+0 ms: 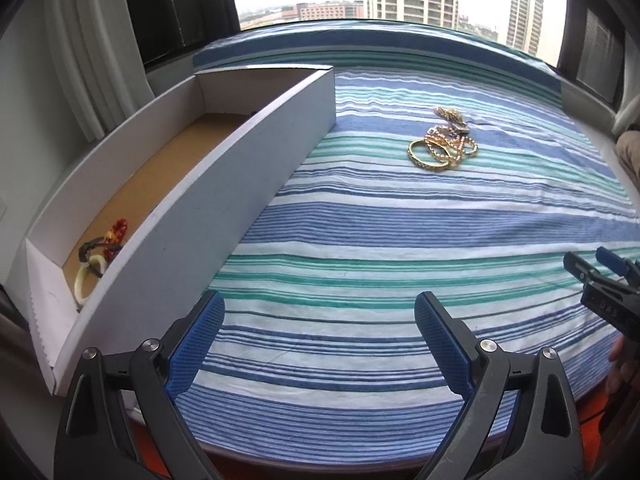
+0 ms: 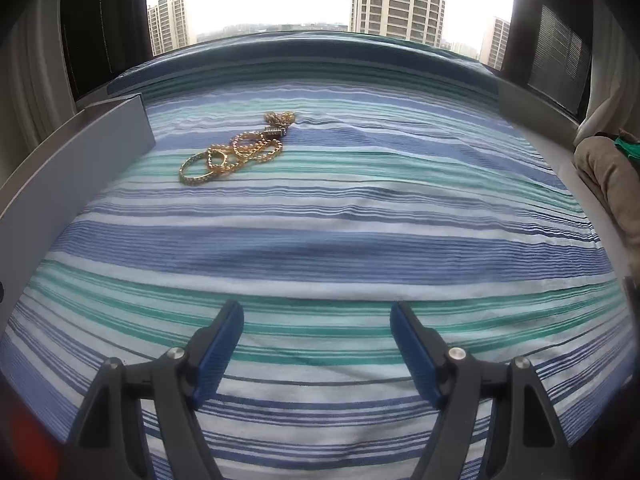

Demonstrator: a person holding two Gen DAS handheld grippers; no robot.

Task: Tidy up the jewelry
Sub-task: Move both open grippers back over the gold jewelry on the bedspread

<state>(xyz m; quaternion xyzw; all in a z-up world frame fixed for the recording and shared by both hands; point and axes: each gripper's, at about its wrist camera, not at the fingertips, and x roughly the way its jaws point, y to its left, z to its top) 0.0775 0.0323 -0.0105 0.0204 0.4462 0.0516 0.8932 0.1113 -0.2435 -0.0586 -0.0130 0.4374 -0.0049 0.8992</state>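
the far end of the white box floor sits behind its long wall, and in the right wrist view only the outside of that wall shows, so its contents are hidden there. the near left corner holds a small cluster: red beads, a dark band and a pale ring, tangled so that it is hard to say how many pieces there are. at the right edge of the left wrist view the right claw is cut off by the frame.

the gold jewelry pile lies on the striped cloth, apart from the box and well ahead of both claws. it shows one plain bangle at the near left edge, beaded chains looped over each other, and a small dark-and-silver piece near the far end; the far knot of chain is too small to sort out.

the left claw is spread wide over bare cloth, nothing between its blue pads. the right claw is likewise spread and empty in its own view.
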